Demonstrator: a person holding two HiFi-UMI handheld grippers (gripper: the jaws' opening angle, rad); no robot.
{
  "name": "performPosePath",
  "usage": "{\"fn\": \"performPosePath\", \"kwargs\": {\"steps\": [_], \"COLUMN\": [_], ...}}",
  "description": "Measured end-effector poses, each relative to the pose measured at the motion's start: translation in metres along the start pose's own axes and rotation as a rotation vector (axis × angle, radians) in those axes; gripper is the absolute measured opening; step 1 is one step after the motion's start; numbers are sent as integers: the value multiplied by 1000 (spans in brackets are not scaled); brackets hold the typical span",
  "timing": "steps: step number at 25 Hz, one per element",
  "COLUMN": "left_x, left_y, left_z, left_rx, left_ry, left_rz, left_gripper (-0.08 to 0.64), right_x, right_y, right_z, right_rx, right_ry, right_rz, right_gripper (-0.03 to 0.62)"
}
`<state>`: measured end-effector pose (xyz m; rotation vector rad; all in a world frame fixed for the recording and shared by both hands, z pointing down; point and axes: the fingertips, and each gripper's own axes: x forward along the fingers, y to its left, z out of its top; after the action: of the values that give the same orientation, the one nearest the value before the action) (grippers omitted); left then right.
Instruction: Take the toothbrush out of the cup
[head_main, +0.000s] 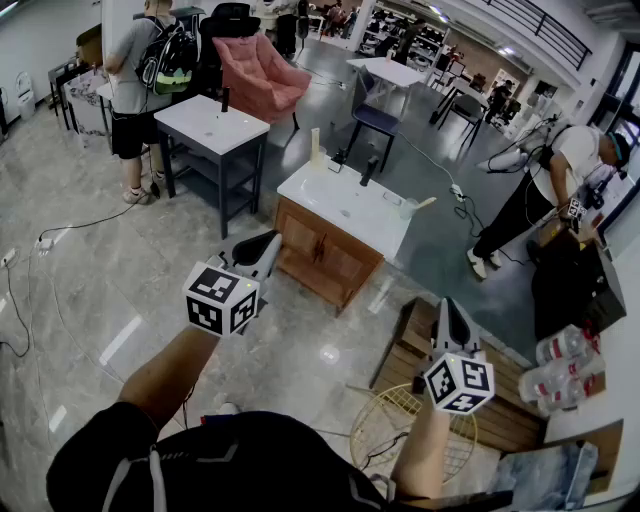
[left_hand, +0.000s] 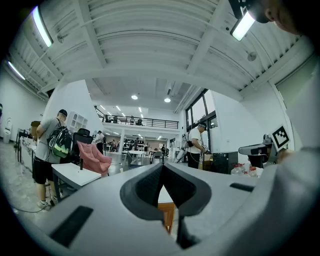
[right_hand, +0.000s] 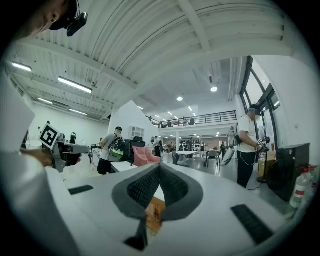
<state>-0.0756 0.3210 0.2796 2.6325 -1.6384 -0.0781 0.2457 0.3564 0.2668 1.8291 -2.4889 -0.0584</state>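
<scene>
Left gripper view: my left gripper (left_hand: 162, 167) has its jaws pressed together on nothing. Right gripper view: my right gripper (right_hand: 159, 167) is the same. Open grey floor (head_main: 130, 270) lies ahead of both tips, then a wood cabinet (head_main: 320, 255) with a white top (head_main: 335, 200). The cup (head_main: 408, 208) sits near the top's right edge, ahead of my right gripper, with the toothbrush (head_main: 425, 203) leaning out. A round wire basket (head_main: 385, 425) is below my right gripper.
</scene>
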Motion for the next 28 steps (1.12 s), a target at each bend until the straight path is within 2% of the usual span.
{"fn": "performPosePath", "kwargs": {"steps": [14, 28], "left_x": [-9, -19], "left_y": [0, 34], "left_z": [4, 4], "left_rx": [-11, -21], "left_ry": [0, -5], "left_rz": [-3, -13], "left_gripper": [3, 3], "right_x": [3, 24], "right_y": [6, 39], "right_z": [8, 10], "right_rx": [21, 32], "right_ry": [-15, -24], "right_rz": [0, 7], "right_gripper": [6, 6]}}
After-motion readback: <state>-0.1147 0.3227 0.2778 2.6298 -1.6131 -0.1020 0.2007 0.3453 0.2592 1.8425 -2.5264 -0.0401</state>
